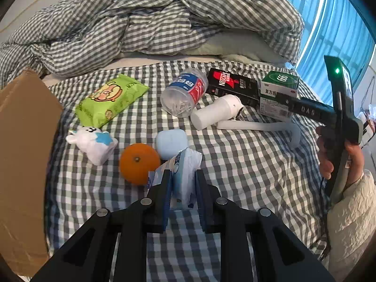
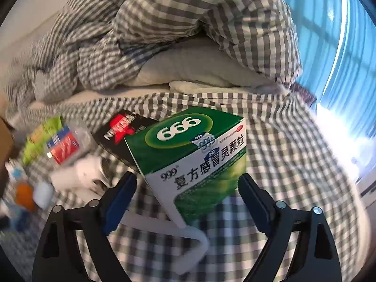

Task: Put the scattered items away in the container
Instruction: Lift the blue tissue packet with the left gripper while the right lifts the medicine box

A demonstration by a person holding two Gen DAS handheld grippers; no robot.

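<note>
My left gripper [image 1: 183, 172] is shut on a white-and-blue tissue pack [image 1: 188, 159], held just above the checked bedsheet beside an orange [image 1: 139, 162]. The open cardboard box [image 1: 23, 141] stands at the left edge of the bed. My right gripper [image 2: 188, 176] spans a green-and-white medicine box [image 2: 192, 150] with both pads [image 2: 246, 188] against its sides. The box sits tilted and sharp while the bed behind it is blurred. In the left wrist view this medicine box [image 1: 279, 87] is at the far right, next to a black coffee box [image 1: 232, 87].
Scattered on the sheet are a green snack pack [image 1: 110, 96], a clear bottle [image 1: 185, 91], a white handheld device with a strap [image 1: 216, 112], a white earbud case [image 1: 171, 143] and a white bear toy [image 1: 94, 143]. A bunched checked duvet [image 1: 164, 18] fills the back. A hand [image 1: 338, 159] holds the right gripper.
</note>
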